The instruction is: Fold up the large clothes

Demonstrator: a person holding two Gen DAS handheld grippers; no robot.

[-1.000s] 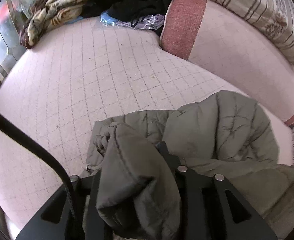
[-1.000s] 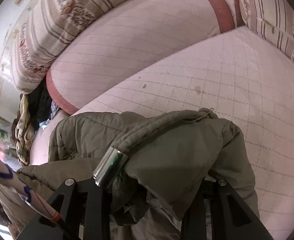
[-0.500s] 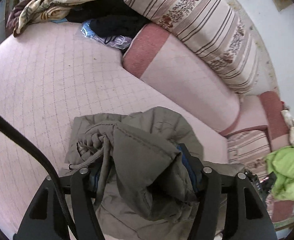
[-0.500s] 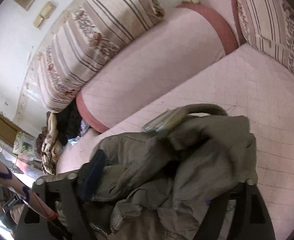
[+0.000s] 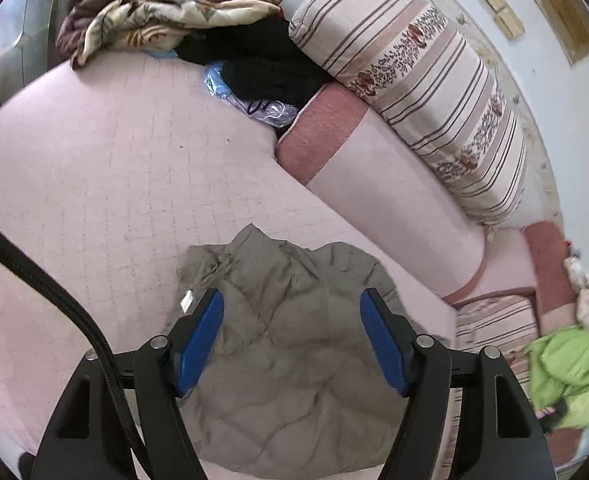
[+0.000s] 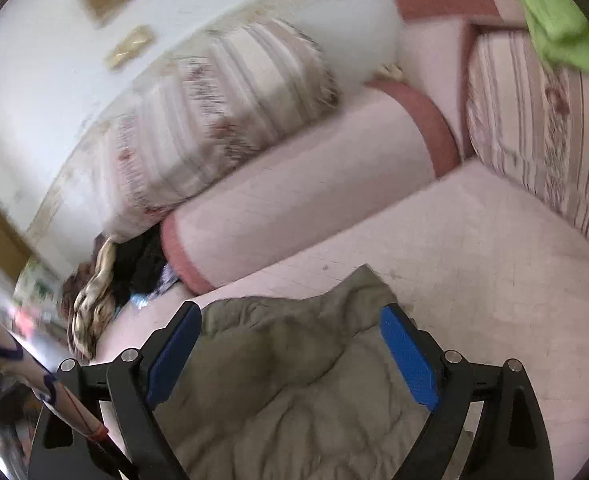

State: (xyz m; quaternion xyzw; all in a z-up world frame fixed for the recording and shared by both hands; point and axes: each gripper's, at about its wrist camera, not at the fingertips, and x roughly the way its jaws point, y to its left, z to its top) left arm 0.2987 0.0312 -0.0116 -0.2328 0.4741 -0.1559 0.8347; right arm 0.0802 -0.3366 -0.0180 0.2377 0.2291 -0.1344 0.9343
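Olive-green quilted puffer jacket (image 5: 294,360) is lying crumpled on the pale pink quilted sofa seat (image 5: 114,184), as the left wrist view is showing it. The left gripper (image 5: 292,308) is hanging above the jacket with its blue pads (image 5: 200,340) widening apart and gripping nothing; the fabric is showing between them but lying below, free of both pads. A black cable (image 5: 54,280) is crossing the left edge. Behind, a pink bolster with darker red ends (image 5: 382,200) is lying along the sofa back, and a striped floral cushion (image 5: 426,92) is resting on top of it. A heap of brown, cream and black clothes (image 5: 198,28) is sitting at the far end of the seat, and a bright green garment (image 5: 566,368) is lying off to the right.

From the right wrist view, blurred with motion, the right gripper (image 6: 290,328) is likewise spreading its jaws over the same jacket (image 6: 294,380), holding nothing, the pads clear of the cloth. The jacket is lying on the seat just in front of the bolster (image 6: 302,208), with the striped cushion (image 6: 214,120) above it.
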